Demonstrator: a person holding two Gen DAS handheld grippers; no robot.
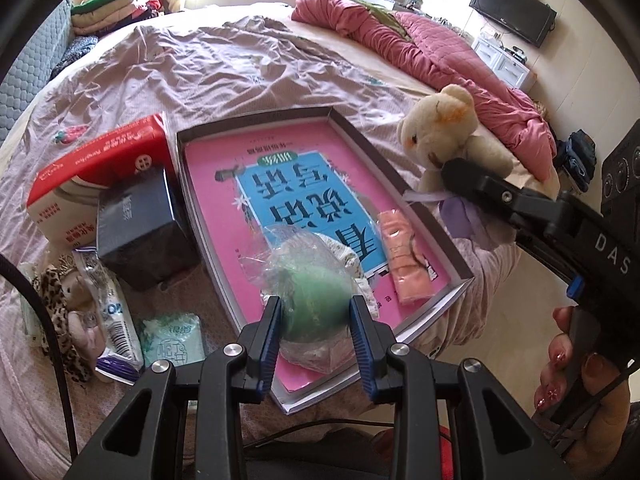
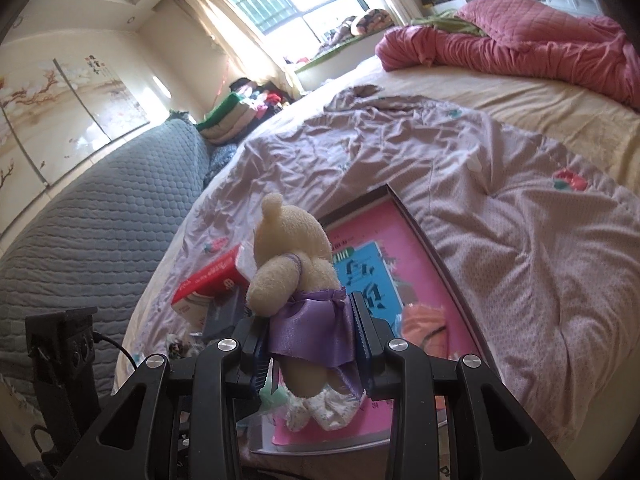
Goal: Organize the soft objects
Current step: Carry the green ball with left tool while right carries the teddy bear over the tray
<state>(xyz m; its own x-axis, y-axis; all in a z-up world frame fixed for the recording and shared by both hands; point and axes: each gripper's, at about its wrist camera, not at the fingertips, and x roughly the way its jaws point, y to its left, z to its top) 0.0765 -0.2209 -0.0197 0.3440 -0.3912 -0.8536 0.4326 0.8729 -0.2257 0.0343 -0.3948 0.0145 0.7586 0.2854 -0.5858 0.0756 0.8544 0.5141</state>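
Observation:
My left gripper (image 1: 315,318) is shut on a green soft ball in clear plastic wrap (image 1: 316,300), held over the near end of a shallow box (image 1: 352,124) lined with a pink and blue book. A peach cloth (image 1: 404,256) and a patterned white cloth (image 1: 352,260) lie in the box. My right gripper (image 2: 311,344) is shut on a cream teddy bear in a purple skirt (image 2: 292,264), gripped at the skirt; the bear (image 1: 444,132) hangs above the box's right edge. A small leopard-print doll (image 1: 72,304) lies on the bed at the left.
A red and white carton (image 1: 100,172) and a dark box (image 1: 140,224) stand left of the shallow box, with tissue packs (image 1: 172,336) in front. A pink quilt (image 1: 440,48) is heaped at the far side of the bed. A hand (image 1: 580,376) grasps the right gripper's handle.

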